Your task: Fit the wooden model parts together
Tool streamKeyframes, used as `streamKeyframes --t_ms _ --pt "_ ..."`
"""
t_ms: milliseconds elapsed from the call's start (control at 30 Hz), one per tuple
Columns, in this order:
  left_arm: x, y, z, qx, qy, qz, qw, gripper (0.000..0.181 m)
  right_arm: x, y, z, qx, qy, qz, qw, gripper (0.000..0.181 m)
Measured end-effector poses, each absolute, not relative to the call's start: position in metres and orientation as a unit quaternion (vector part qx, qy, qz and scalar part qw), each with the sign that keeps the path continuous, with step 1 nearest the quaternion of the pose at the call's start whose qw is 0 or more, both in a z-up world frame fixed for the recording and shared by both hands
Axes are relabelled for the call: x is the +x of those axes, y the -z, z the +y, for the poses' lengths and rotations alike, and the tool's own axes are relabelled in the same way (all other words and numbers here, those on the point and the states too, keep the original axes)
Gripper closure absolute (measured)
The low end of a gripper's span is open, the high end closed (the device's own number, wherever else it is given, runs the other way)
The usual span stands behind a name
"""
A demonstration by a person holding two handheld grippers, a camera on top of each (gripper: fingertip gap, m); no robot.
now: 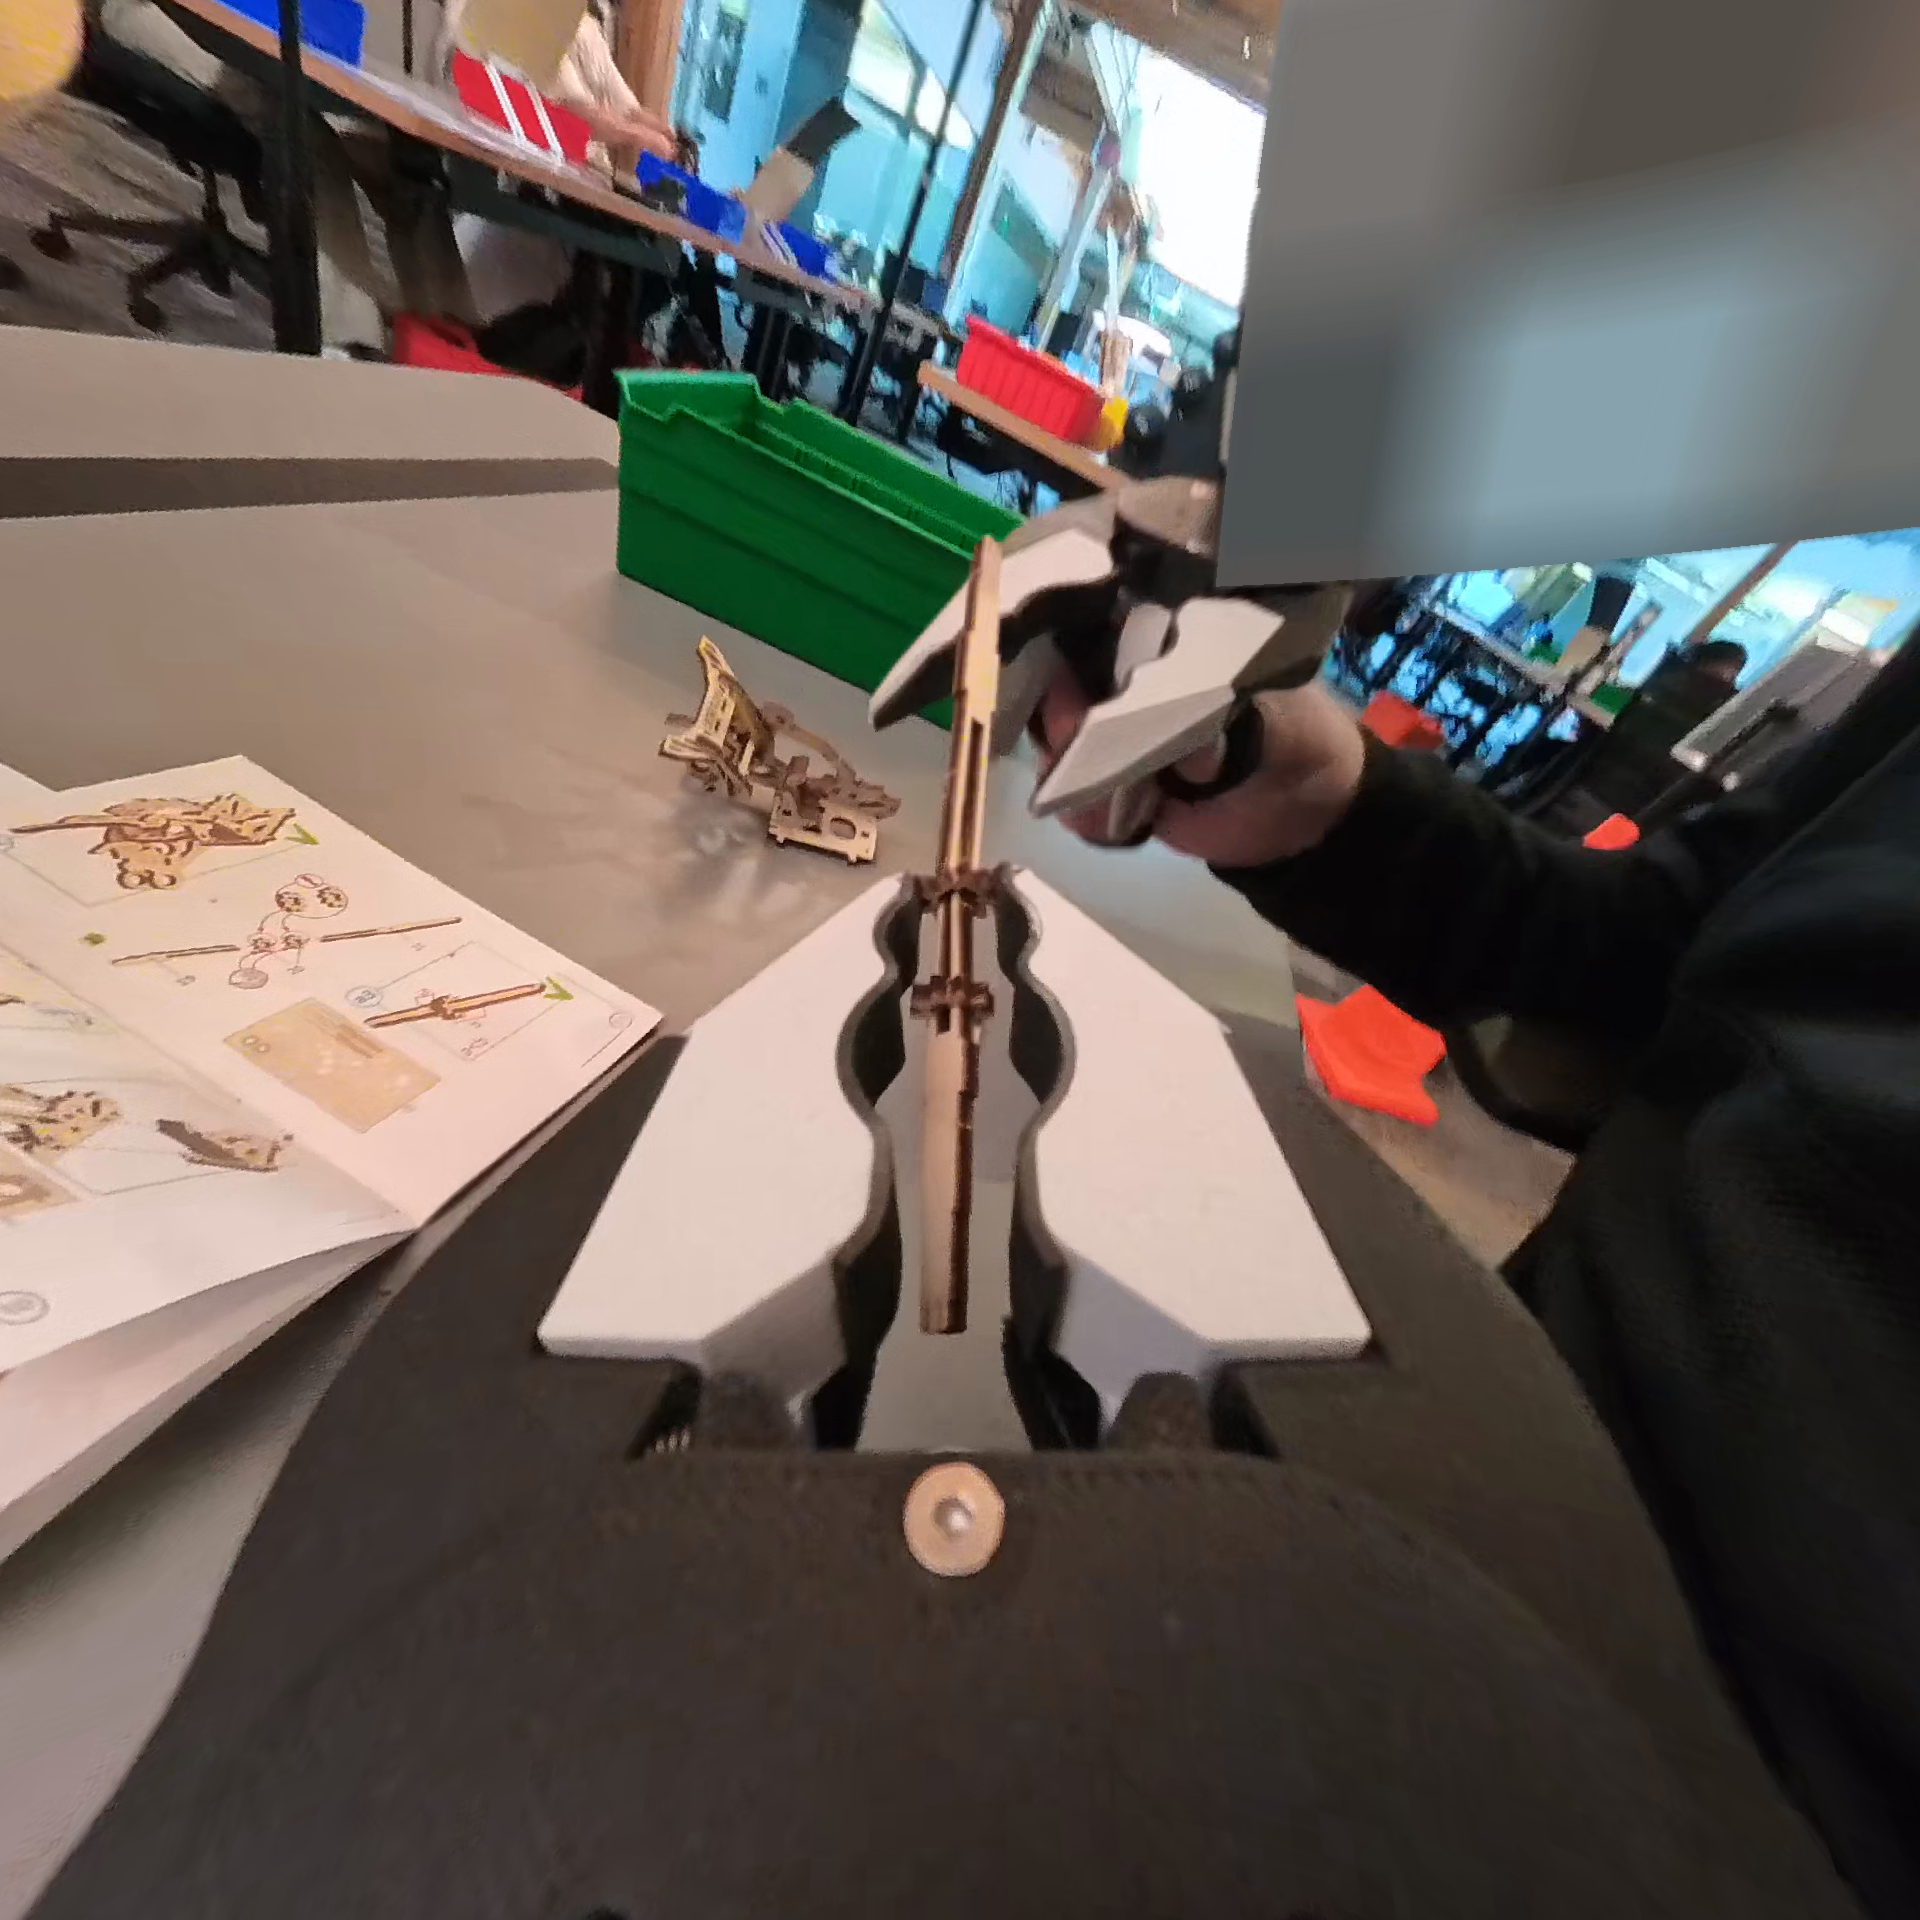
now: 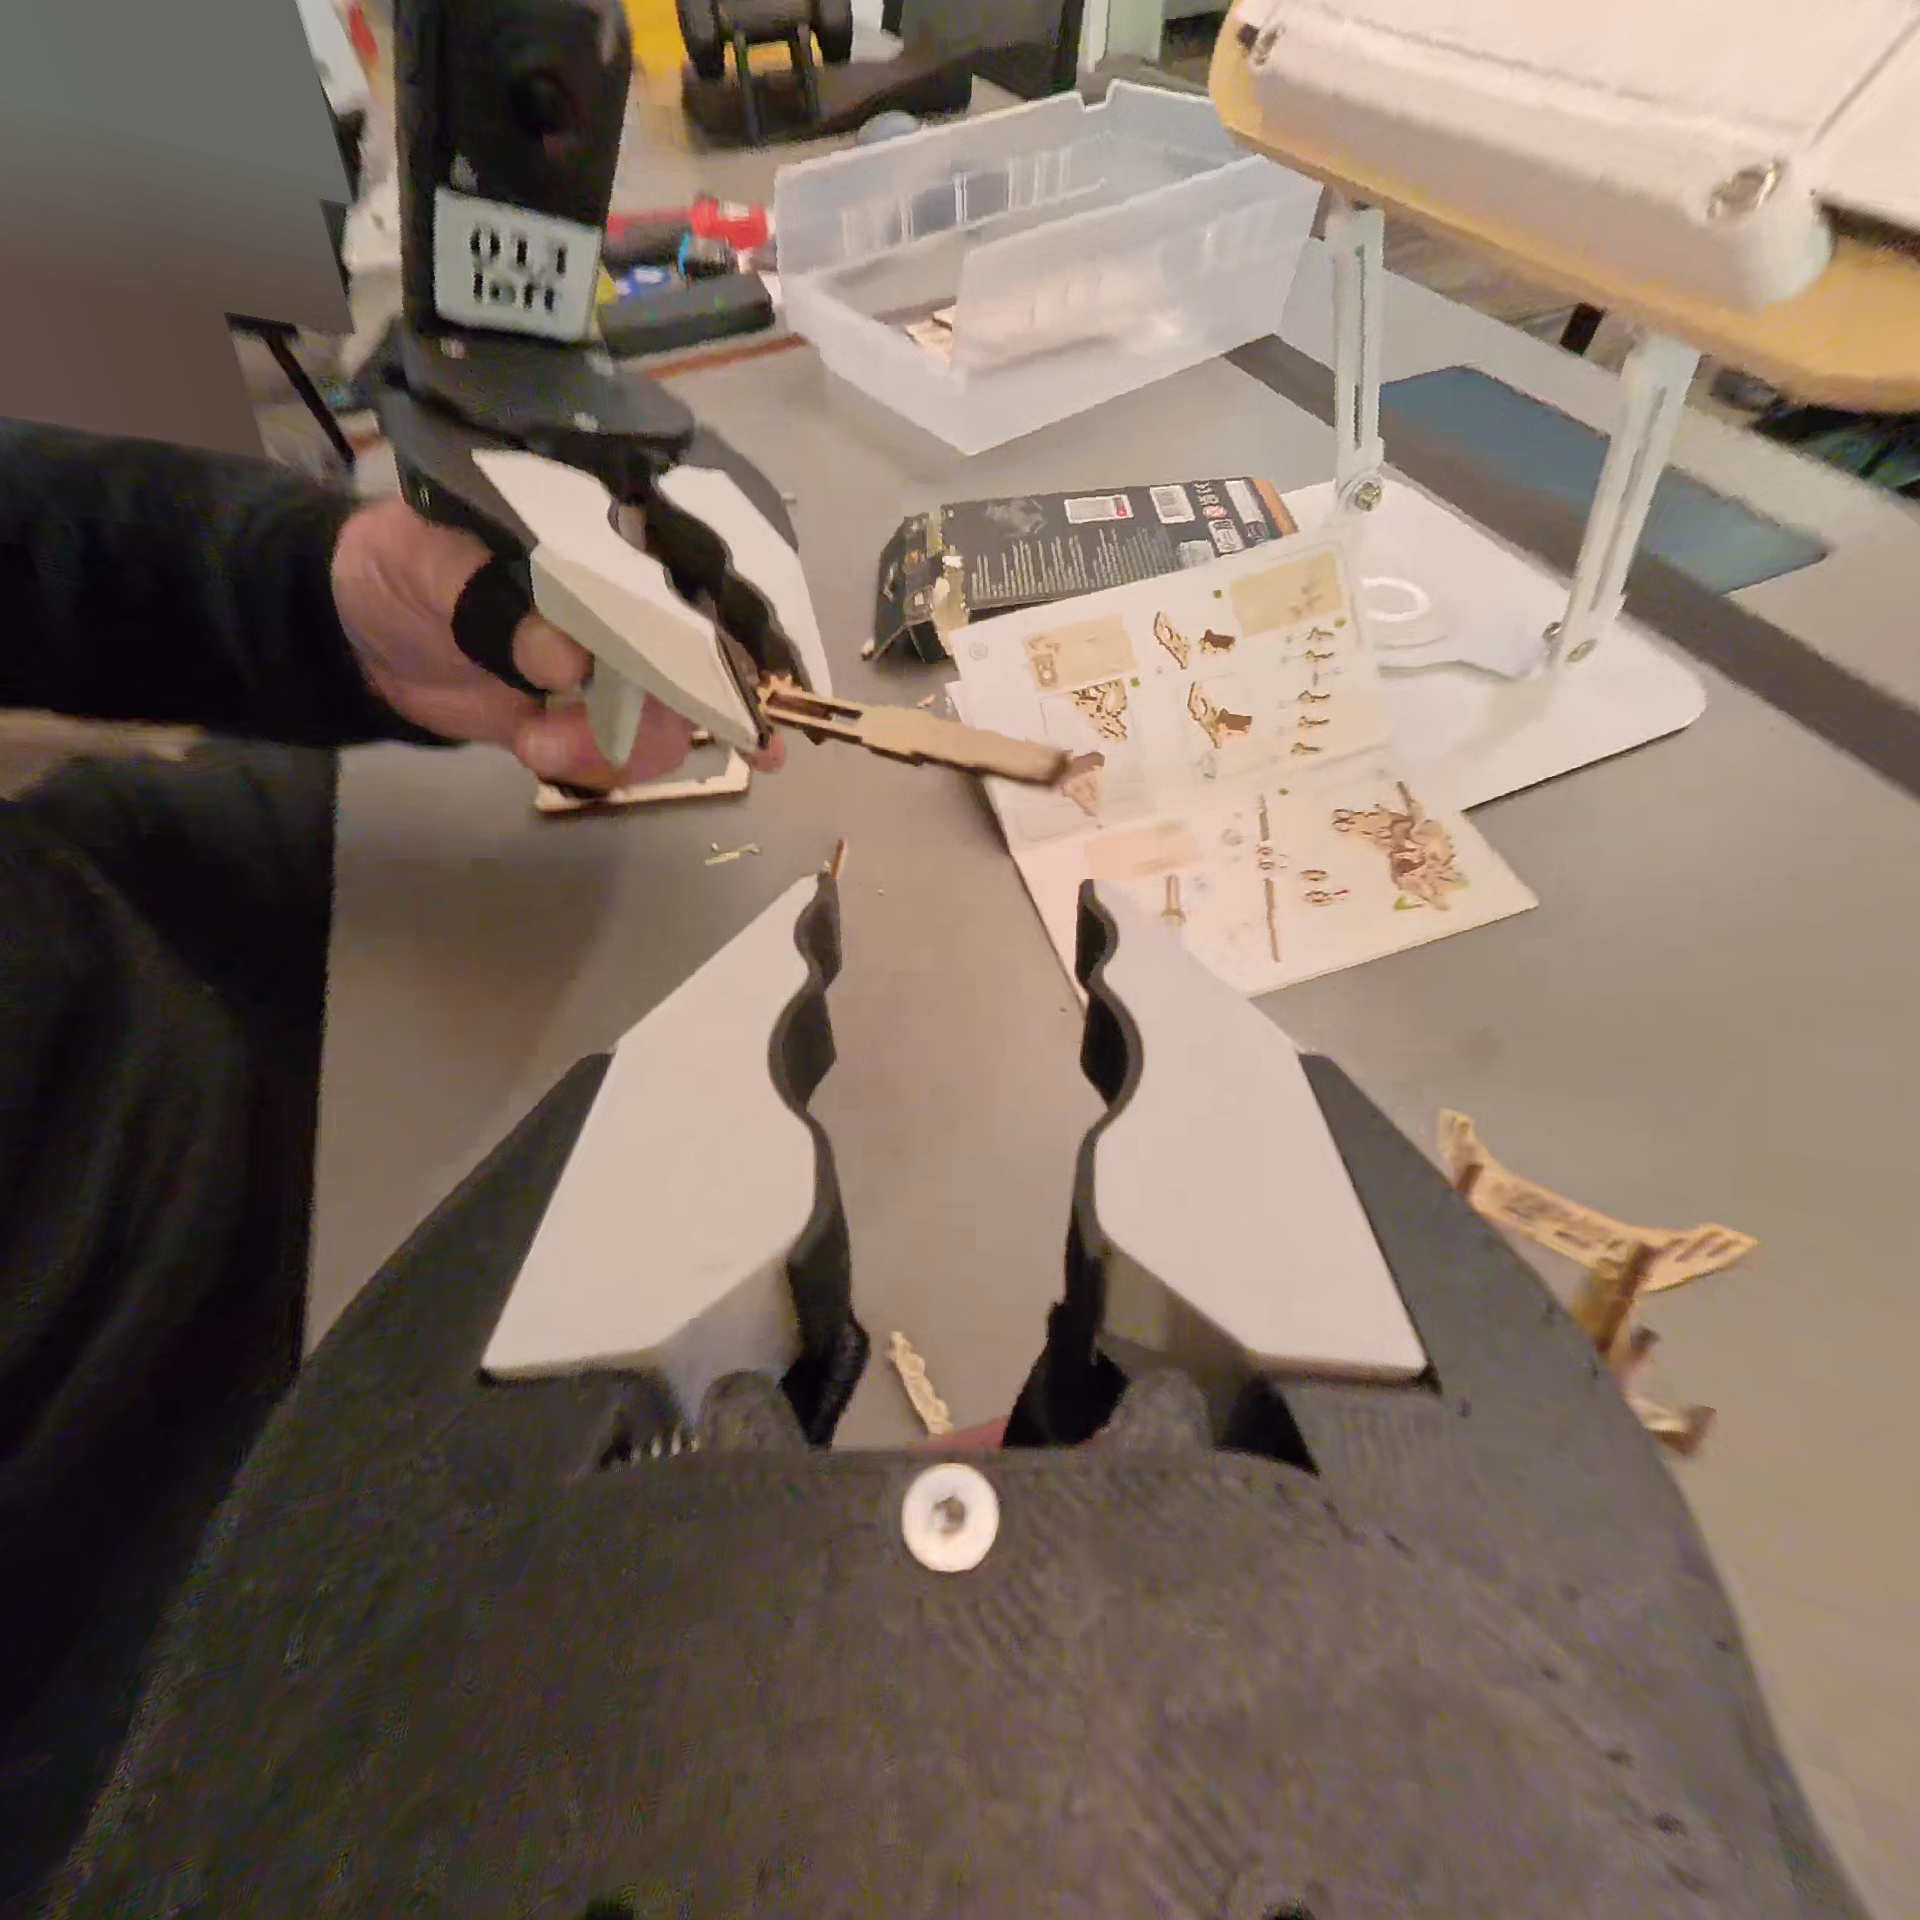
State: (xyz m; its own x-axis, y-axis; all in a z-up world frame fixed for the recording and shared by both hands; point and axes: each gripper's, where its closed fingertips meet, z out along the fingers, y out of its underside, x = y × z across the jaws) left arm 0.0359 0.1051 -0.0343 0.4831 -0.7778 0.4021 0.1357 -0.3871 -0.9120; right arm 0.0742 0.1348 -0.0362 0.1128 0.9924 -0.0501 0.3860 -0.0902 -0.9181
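While the left gripper (image 1: 954, 883) is clamping a slotted wooden rod (image 1: 961, 935) between its fingers, the right gripper (image 2: 956, 904) is hovering spread apart, empty, over the grey table (image 2: 623, 935); farther off, an instruction sheet (image 2: 1247, 790) and a clear bin (image 2: 997, 270) are lying.

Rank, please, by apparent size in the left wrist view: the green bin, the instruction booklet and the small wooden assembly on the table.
1. Instruction booklet, though nearest the camera.
2. Green bin.
3. Wooden assembly, clearly smallest.

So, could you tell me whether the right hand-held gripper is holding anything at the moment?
No, the right hand-held gripper is open, with only bare grey table showing between its fingers.
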Motion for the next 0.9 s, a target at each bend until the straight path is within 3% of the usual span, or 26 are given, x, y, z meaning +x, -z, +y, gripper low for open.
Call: streamKeyframes --t_ms 233,367,400,667,800,900 --pt "0.049 0.047 0.107 -0.694 0.435 0.203 0.536 0.17 0.056 0.037 0.123 -0.638 -0.569 -0.419 0.307 0.142" --pt "0.059 0.057 0.103 -0.699 0.424 0.219 0.532 0.169 0.054 0.032 0.122 -0.615 -0.641 -0.365 0.279 0.176" --pt "0.06 0.06 0.104 -0.703 0.422 0.221 0.529 0.169 0.054 0.032 0.122 -0.611 -0.647 -0.362 0.278 0.178" --pt "0.053 0.063 0.104 -0.714 0.395 0.253 0.52 0.149 0.055 0.034 0.123 -0.615 -0.623 -0.408 0.26 0.181" --pt "0.066 0.067 0.095 -0.717 0.423 0.289 0.473 0.145 0.053 0.045 0.107 -0.62 -0.574 -0.494 0.203 0.181" --pt "0.078 0.072 0.089 -0.716 0.425 0.317 0.455 0.161 0.047 0.051 0.097 -0.617 -0.544 -0.541 0.176 0.181"
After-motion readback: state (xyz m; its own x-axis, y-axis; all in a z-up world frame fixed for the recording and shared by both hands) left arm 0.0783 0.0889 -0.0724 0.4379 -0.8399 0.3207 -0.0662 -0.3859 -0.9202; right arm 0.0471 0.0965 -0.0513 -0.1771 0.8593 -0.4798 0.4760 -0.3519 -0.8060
